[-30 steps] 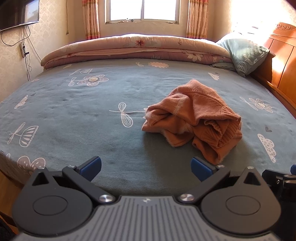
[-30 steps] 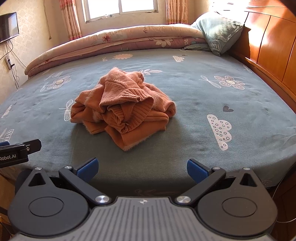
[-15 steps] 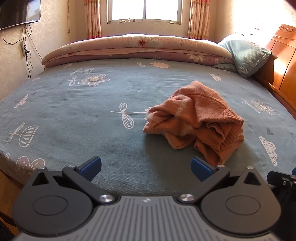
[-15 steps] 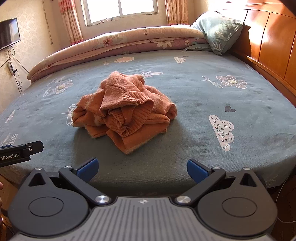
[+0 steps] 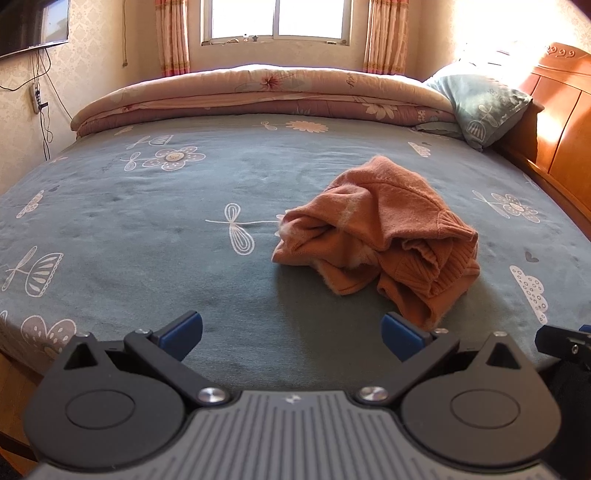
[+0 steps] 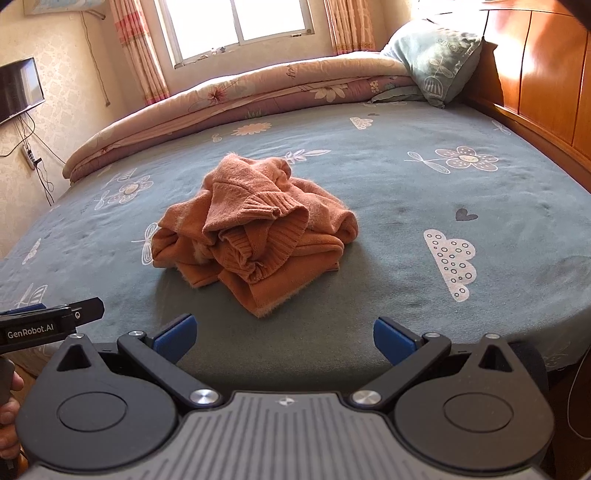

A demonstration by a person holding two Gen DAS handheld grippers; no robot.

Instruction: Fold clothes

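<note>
- My left gripper [image 5: 291,334] hovers over the bed's [image 5: 110,206] near edge, blue fingertips [image 5: 183,329] spread wide, empty.
- The orange sweater [image 6: 255,229] lies crumpled mid-bed (ribbed hem uppermost), untouched.
- My right gripper [image 6: 283,334] gapes equally wide, just short of it.

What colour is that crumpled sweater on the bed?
The sweater is orange, a plain knit; the right wrist view shows it best.

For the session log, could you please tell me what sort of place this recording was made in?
Most likely a home bedroom: a large bed with a wooden headboard, a pillow and a rolled quilt under a curtained window. A crumpled orange sweater lies on the bed.
</note>
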